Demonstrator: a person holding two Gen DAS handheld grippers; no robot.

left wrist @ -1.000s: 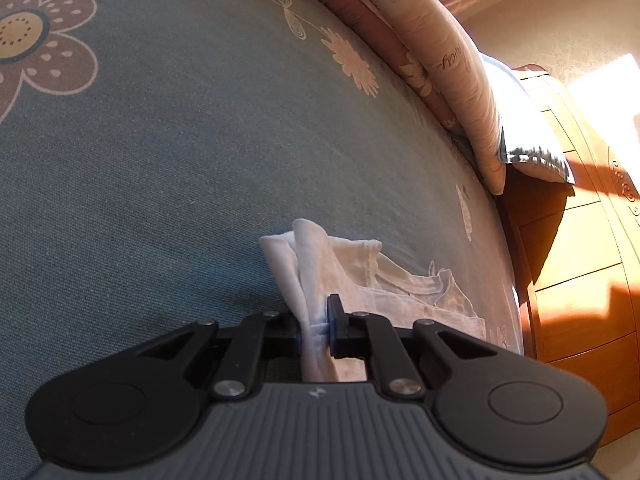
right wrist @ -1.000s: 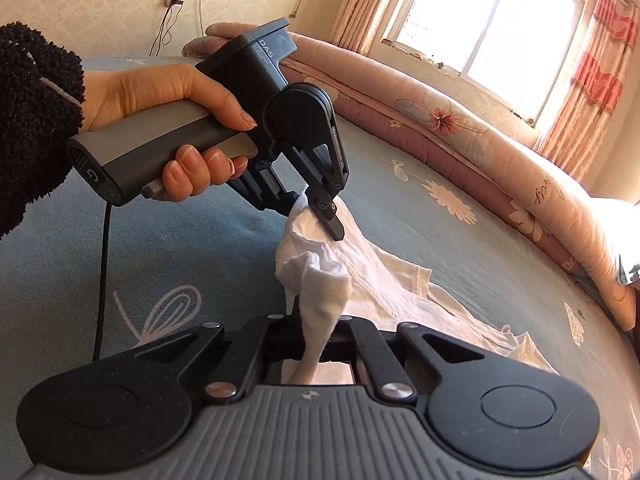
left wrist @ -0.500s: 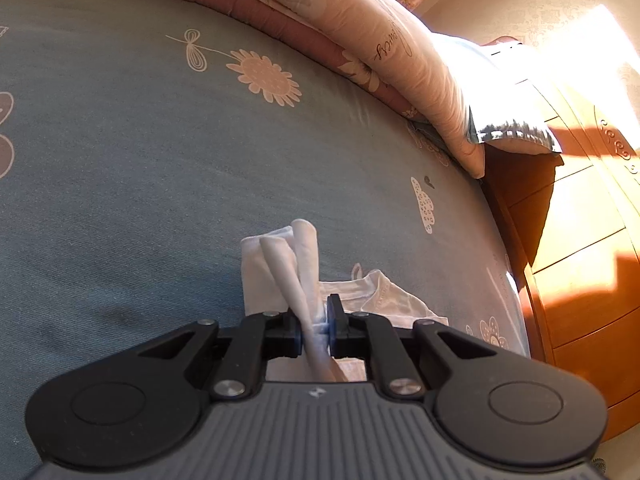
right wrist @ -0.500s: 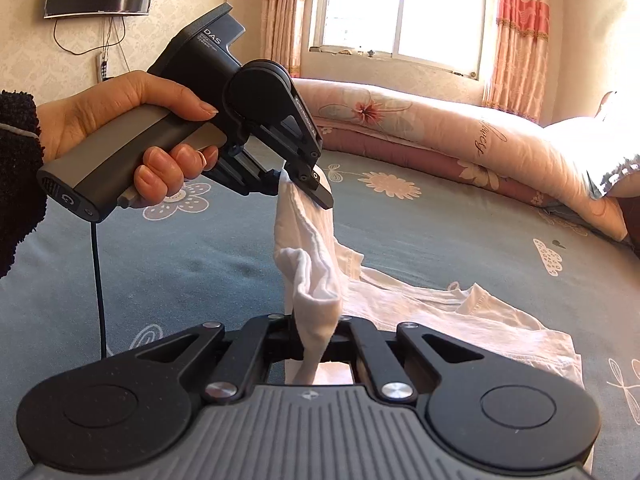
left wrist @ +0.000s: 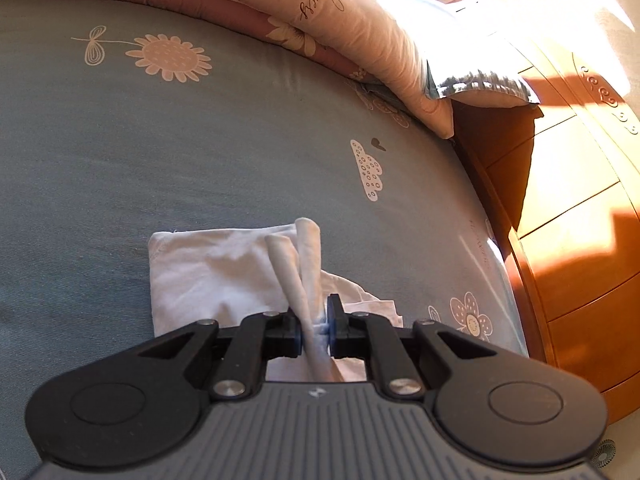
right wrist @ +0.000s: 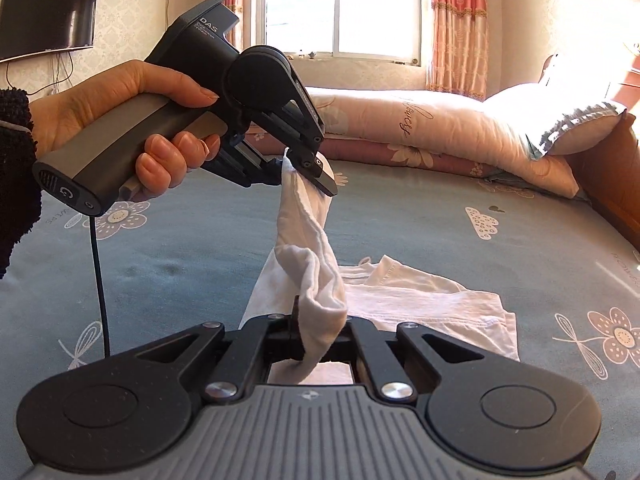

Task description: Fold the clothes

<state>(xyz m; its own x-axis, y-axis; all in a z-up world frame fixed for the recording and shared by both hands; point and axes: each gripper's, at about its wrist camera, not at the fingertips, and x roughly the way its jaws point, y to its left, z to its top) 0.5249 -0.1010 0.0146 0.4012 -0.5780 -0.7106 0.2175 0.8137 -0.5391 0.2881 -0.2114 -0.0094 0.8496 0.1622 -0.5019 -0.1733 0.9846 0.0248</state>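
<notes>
White garment in both grippers

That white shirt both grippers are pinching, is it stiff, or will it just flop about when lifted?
Probably very floppy: the white shirt sags in a limp twist between the left gripper and the right gripper. It looks light, since small pinches hold it. The rest likely drags along the bedsheet.
</notes>
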